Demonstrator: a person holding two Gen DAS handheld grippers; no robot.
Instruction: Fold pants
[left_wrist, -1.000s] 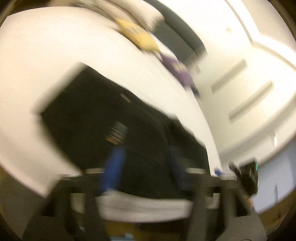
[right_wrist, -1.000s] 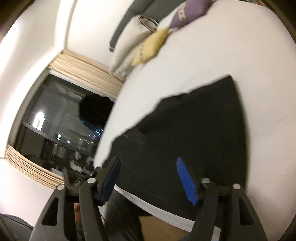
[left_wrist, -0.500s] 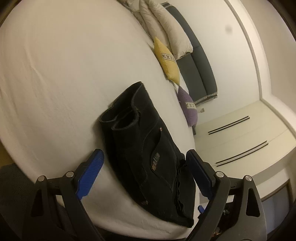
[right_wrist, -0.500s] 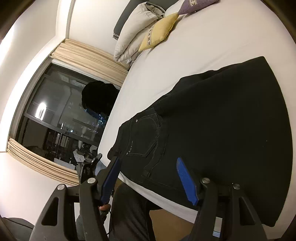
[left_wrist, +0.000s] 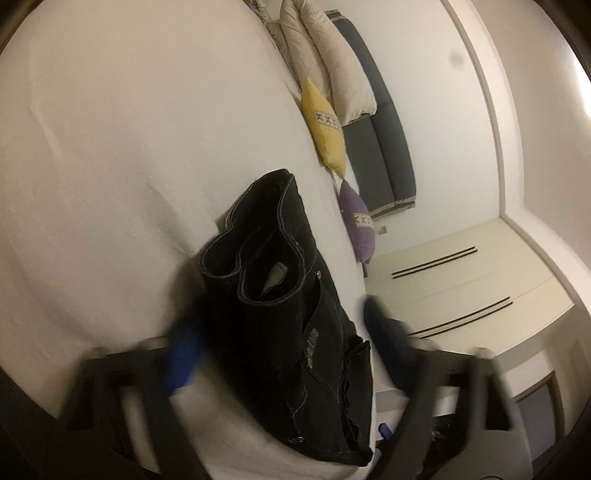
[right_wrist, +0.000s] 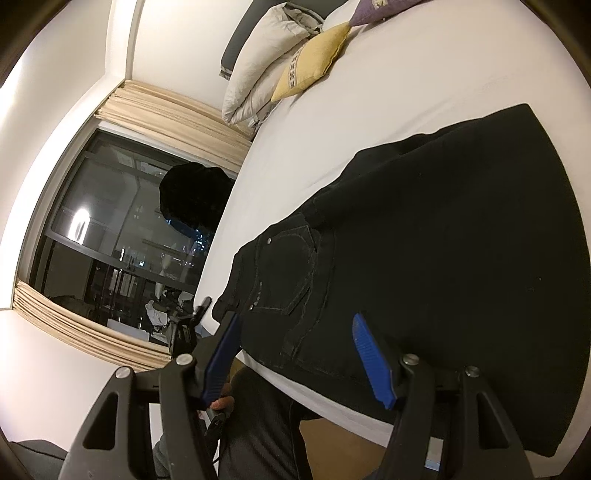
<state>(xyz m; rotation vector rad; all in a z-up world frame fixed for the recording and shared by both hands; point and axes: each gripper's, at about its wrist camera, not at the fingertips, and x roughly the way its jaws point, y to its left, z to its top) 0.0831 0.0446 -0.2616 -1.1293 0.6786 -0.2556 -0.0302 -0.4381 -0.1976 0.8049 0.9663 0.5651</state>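
Observation:
Black pants (left_wrist: 295, 325) lie folded in a stack on the white bed (left_wrist: 110, 166), near its front edge, with the two leg hems facing me. In the right wrist view the pants (right_wrist: 443, 266) spread flat, back pocket showing. My left gripper (left_wrist: 280, 332) is open, its blurred blue pads either side of the stack, holding nothing. My right gripper (right_wrist: 295, 332) is open and empty above the waist end at the bed's edge.
A yellow cushion (left_wrist: 325, 129), a purple cushion (left_wrist: 358, 225) and white pillows (left_wrist: 325, 55) lie at the head of the bed. A dark window (right_wrist: 122, 240) with curtains is to the left. White cabinets (left_wrist: 461, 288) stand right.
The left gripper swung from a blurred close view to look along the folded stack and moved closer. The right gripper moved in slightly over the pants. Both stayed open.

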